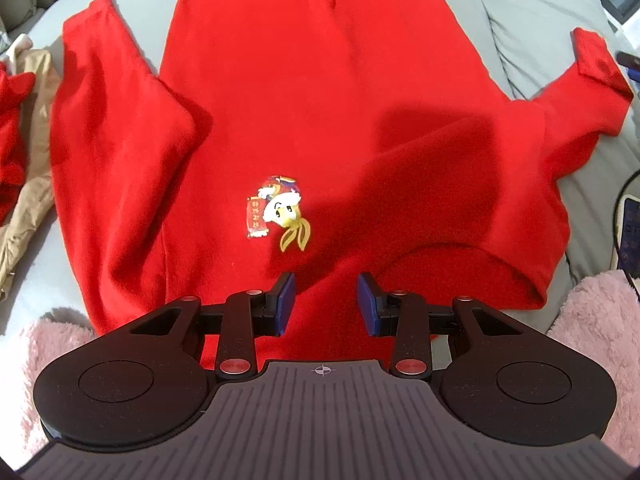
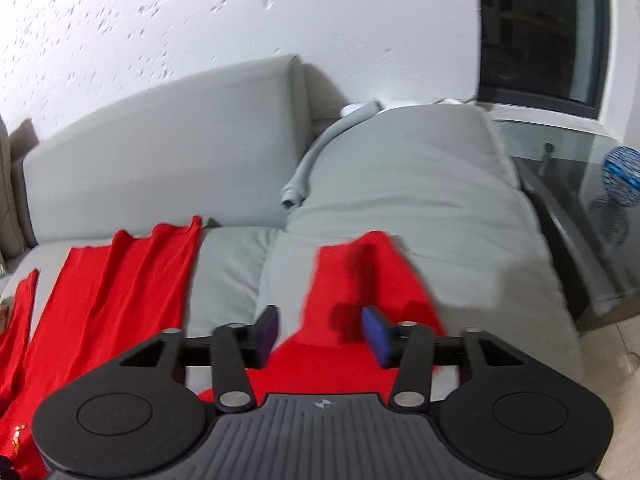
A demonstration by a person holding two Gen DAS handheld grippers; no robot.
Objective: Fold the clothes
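Pink fluffy fabric (image 1: 596, 312) flanking red sweater (image 1: 280, 120).

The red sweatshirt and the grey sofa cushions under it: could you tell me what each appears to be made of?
The red sweatshirt looks like soft knit fabric, perhaps cotton fleece: matte, slightly fuzzy, draping in rounded folds, with a printed or stitched cartoon rabbit emblem. The grey sofa cushions look like smooth woven upholstery: matte, with soft puckers and seams; the exact fibre cannot be told.
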